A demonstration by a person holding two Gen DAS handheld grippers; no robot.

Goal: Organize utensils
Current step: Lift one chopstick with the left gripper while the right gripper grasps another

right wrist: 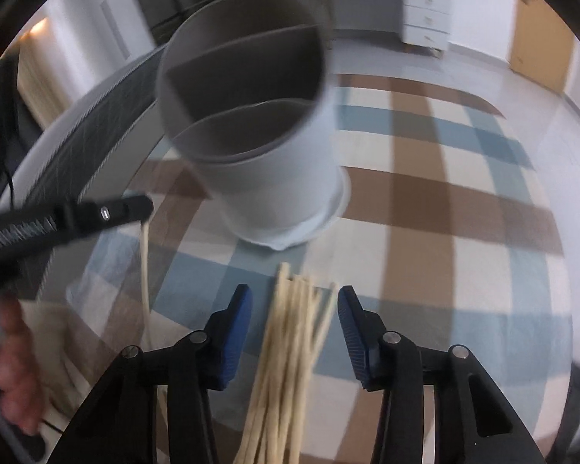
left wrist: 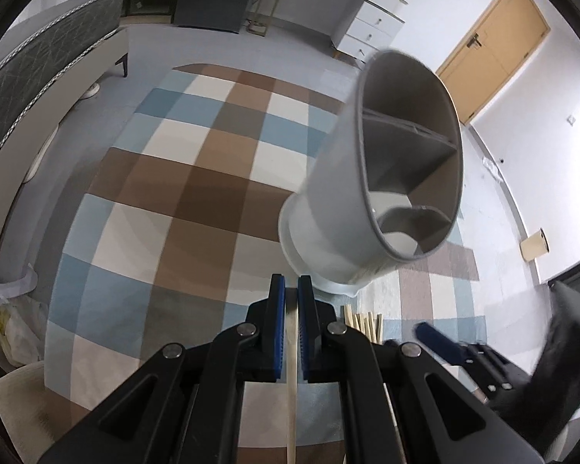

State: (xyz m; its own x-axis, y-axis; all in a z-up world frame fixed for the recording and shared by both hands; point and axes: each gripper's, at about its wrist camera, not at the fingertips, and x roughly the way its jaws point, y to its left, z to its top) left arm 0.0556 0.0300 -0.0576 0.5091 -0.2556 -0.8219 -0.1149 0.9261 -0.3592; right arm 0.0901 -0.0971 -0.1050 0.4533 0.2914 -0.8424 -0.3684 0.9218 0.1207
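Chopsticks [right wrist: 290, 332] lay in a loose pale bundle between the spread fingers of my right gripper [right wrist: 294, 301], whose blue pads [right wrist: 236, 332] stood well clear of the sticks on either side. My left gripper [left wrist: 291, 286] was nipped narrow on a single chopstick [left wrist: 292, 367], its pads pressed to the wood. From the right wrist that stick [right wrist: 145, 270] hung down below the left fingertips [right wrist: 135, 205]. Just beyond the bundle's tips stood the grey utensil holder [right wrist: 266, 147], upright on the checked tablecloth [right wrist: 444, 212], its inside split into compartments. Farther off were a white drawer unit [left wrist: 371, 27] and a wooden door [left wrist: 491, 65].
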